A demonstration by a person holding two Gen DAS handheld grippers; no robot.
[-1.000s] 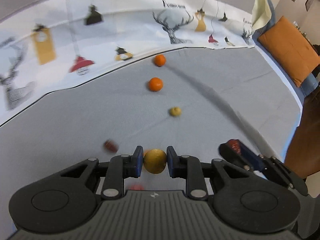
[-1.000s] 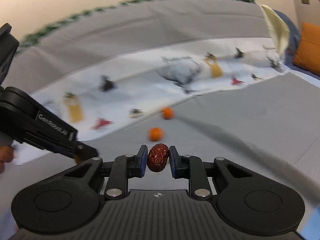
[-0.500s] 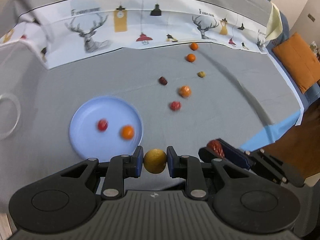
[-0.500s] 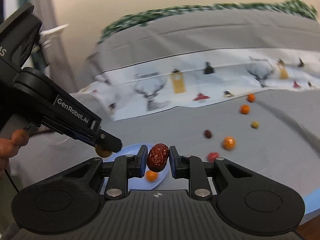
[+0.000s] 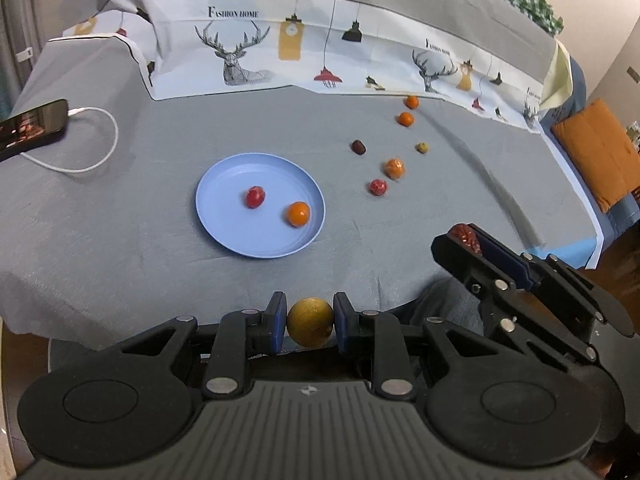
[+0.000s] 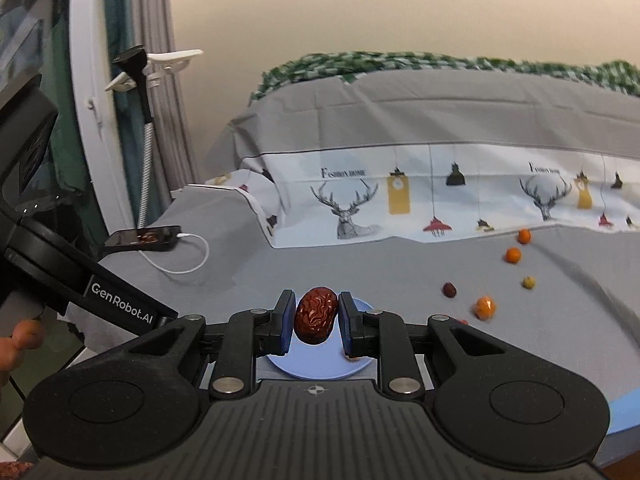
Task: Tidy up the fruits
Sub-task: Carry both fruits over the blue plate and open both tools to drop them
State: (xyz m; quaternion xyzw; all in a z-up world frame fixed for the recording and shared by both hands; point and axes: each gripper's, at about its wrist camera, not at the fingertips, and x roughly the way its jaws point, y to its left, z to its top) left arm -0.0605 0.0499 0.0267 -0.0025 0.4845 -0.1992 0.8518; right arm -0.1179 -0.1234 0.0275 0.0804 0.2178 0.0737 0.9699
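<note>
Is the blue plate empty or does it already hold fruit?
Holds fruit: the blue plate carries a red fruit and an orange fruit.

The left wrist camera sits just behind its own fingers and tilts steeply down over the near edge of the grey tablecloth (image 5: 120,248). The right wrist camera faces more level, catching the wall in the upper frame. Both share the blue plate (image 5: 224,216), phone (image 5: 32,126) and deer-print cloth (image 5: 248,56).

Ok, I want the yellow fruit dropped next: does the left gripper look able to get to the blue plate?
Probably yes. The left gripper, shut on the yellow fruit, faces the blue plate over bare grey cloth. The right gripper sits off to the side, clear of that path.
</note>
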